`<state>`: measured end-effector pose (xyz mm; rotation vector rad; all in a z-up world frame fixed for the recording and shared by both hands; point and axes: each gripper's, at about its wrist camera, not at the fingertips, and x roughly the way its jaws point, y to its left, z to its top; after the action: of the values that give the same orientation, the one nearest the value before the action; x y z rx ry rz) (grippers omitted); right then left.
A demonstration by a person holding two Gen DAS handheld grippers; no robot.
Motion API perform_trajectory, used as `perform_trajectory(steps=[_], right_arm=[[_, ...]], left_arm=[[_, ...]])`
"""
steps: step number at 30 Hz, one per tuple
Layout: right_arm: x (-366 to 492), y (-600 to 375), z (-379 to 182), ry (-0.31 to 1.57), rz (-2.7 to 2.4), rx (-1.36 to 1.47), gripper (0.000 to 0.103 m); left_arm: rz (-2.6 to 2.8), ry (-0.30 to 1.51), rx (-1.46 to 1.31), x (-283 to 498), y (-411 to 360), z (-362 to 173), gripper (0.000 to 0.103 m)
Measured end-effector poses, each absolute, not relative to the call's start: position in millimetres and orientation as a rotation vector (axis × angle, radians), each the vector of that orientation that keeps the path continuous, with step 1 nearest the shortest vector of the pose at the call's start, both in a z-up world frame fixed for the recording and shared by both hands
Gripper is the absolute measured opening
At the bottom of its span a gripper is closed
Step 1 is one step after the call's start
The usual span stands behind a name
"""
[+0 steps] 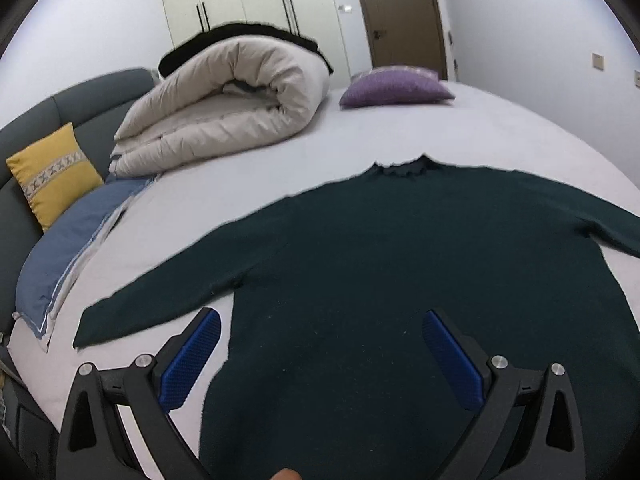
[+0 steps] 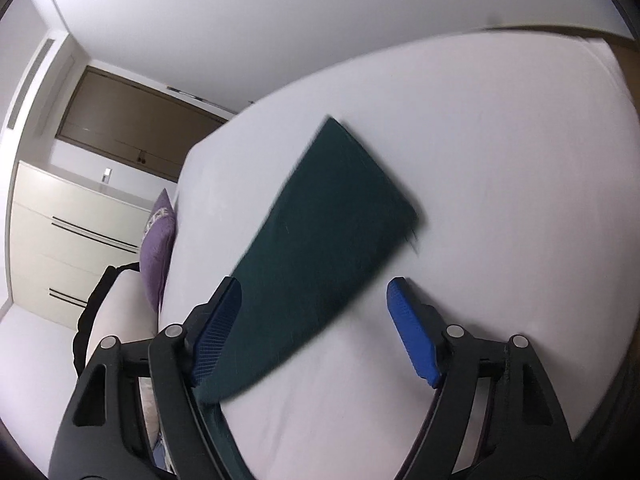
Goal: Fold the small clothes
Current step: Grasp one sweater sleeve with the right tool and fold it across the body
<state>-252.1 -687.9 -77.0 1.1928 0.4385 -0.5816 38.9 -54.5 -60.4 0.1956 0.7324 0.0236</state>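
Observation:
A dark green long-sleeved sweater lies flat on the white bed sheet, collar away from me, both sleeves spread out. My left gripper is open and empty, above the sweater's lower left part. In the right wrist view one green sleeve stretches out over the white sheet. My right gripper is open and empty, with the sleeve passing between its blue fingers.
A rolled beige duvet lies at the bed's far left, a purple cushion at the far end. A yellow cushion and blue pillow lie at the left by the grey headboard. Wardrobes and a door stand behind.

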Motion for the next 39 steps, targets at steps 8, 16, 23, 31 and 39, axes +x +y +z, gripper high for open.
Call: perform_trajectory(steps=[8,16,23,31,39], right_arm=[[-223,-730,-81,0.482,-0.589,1.149,0.024],[-155,-682,-10,0.524,-0.558,0.926,0.014],[-15,-506,70,0.616,-0.26,0.487,0.013],[82,-306,22,0.809,0.008,0.274,0.017],[25,-262,-43,0.834,0.134,0.303,0.076]], left_arm=[[-0.029,0.842,0.06,68,-40,-70,0.103],[-0.144,0.872,-0.196,80,-8,-81,0.103],[-0.205,0.85,-0.324,84,17,-80,0.103],[-0.25,0.854,-0.503,97,50,-89,0.102],[-0.34,0.913,-0.543,127,22,-102,0.102]])
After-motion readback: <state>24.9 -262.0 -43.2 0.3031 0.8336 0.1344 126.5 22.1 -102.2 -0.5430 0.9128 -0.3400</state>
